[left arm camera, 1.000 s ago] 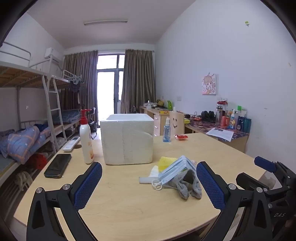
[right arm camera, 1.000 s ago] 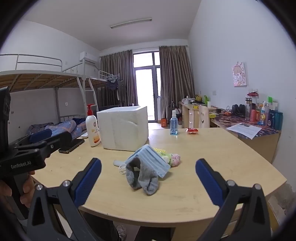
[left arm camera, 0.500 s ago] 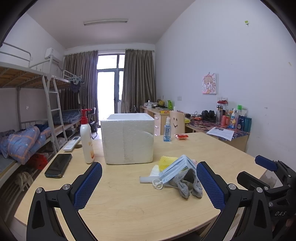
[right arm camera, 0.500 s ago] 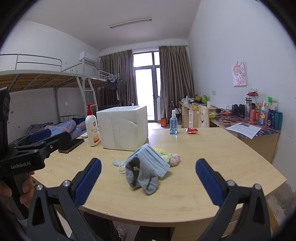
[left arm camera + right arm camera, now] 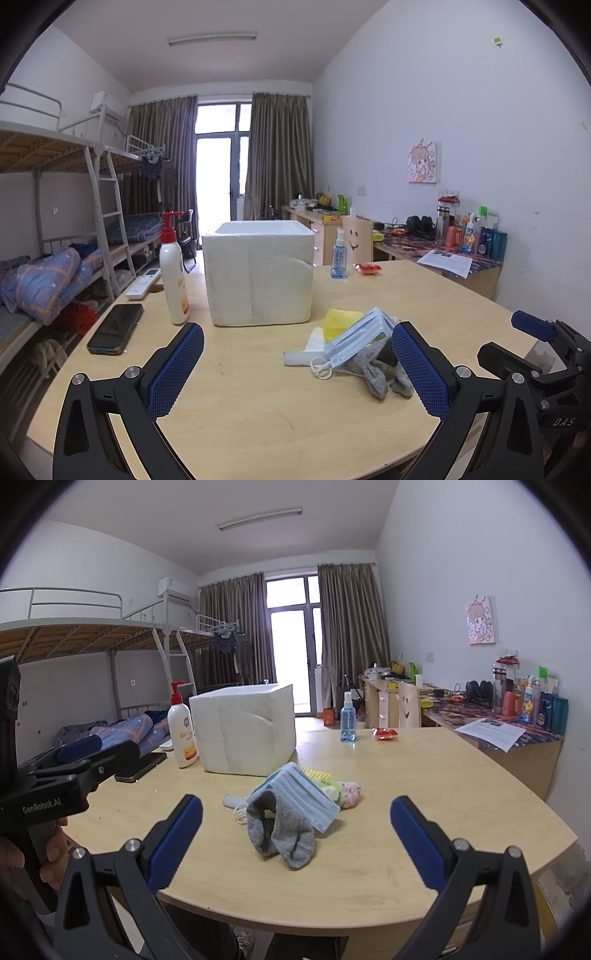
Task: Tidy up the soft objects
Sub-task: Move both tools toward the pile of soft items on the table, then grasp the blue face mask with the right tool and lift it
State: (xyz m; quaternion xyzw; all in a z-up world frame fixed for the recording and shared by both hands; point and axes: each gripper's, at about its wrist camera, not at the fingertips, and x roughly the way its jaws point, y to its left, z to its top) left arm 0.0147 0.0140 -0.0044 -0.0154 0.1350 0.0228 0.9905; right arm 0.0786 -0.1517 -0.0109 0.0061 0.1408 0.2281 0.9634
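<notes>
I see a pale wood-grain tabletop [image 5: 424, 775]. On it, the foam box [image 5: 245, 731] is plain white with a grainy speckle. The sock [image 5: 280, 830] is grey, the face mask [image 5: 295, 795] light blue with pleated lines, and beside it lies something yellow and ridged [image 5: 341, 321], perhaps a sponge. The small plush [image 5: 345, 792] looks pink and pale green. My left tool [image 5: 295, 369] and right tool [image 5: 295, 843] have black frames with blue cross-hatched pads. The pump bottle [image 5: 174, 273] is white with a red top.
</notes>
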